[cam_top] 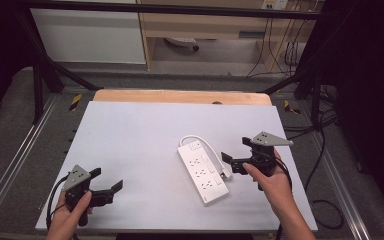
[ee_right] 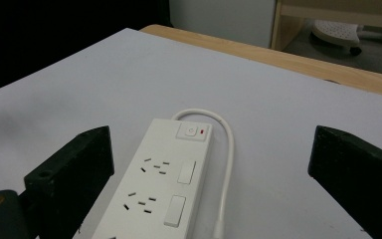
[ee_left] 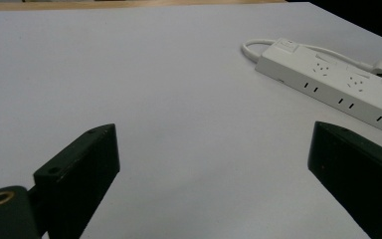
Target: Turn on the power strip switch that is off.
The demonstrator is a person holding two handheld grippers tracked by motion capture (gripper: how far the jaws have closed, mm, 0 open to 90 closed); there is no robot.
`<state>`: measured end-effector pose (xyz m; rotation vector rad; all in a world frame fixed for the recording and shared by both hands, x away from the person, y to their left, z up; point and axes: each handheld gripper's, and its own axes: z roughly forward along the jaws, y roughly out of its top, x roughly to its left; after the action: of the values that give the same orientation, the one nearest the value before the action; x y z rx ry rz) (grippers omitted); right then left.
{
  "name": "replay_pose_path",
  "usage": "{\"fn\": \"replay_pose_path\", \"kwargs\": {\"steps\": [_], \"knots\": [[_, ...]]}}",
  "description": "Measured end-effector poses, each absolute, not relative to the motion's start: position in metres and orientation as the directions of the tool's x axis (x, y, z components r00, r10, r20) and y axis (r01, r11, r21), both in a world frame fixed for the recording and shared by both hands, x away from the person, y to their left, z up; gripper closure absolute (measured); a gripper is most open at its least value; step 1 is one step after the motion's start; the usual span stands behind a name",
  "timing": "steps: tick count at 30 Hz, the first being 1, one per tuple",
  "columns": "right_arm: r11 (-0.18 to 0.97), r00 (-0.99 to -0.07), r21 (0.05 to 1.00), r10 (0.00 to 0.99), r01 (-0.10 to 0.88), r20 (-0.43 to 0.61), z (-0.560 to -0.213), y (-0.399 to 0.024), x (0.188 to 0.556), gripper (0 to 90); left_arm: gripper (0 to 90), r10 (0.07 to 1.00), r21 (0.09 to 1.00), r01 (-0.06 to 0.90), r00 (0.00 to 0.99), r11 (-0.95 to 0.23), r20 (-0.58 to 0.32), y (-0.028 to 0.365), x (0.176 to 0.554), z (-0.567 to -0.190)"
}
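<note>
A white power strip (cam_top: 202, 172) lies on the white board (cam_top: 140, 135), right of the middle, its cord (cam_top: 207, 143) looped round the far end and down its right side. My right gripper (cam_top: 236, 150) is open just right of the strip, held by a hand. In the right gripper view the strip (ee_right: 164, 184) lies between the wide-apart jaws of that gripper (ee_right: 211, 169), switch (ee_right: 193, 131) at the far end. My left gripper (cam_top: 107, 179) is open near the front left corner, nothing in it. The left gripper view shows the strip (ee_left: 338, 79) far off to the right of this gripper (ee_left: 214, 164).
A wooden table edge (cam_top: 180, 96) runs along the far side of the board. Behind it stand a shelf unit (cam_top: 205, 25) and a white panel (cam_top: 87, 35). Black cables (cam_top: 325, 150) lie on the floor at the right. Metal frame rails (cam_top: 15, 160) flank the table.
</note>
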<state>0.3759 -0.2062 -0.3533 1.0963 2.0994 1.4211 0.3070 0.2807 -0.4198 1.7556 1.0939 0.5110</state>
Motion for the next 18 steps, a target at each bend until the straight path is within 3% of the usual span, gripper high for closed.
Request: {"fn": "replay_pose_path", "kwargs": {"steps": [18], "knots": [[0.217, -0.64, 0.895, 0.762, 0.39, 0.094, -0.353, -0.193, 0.39, 8.6, 6.0, 0.85, 0.885, 0.445, 0.511, -0.135, -0.128, 0.281, 0.307, -0.42]]}}
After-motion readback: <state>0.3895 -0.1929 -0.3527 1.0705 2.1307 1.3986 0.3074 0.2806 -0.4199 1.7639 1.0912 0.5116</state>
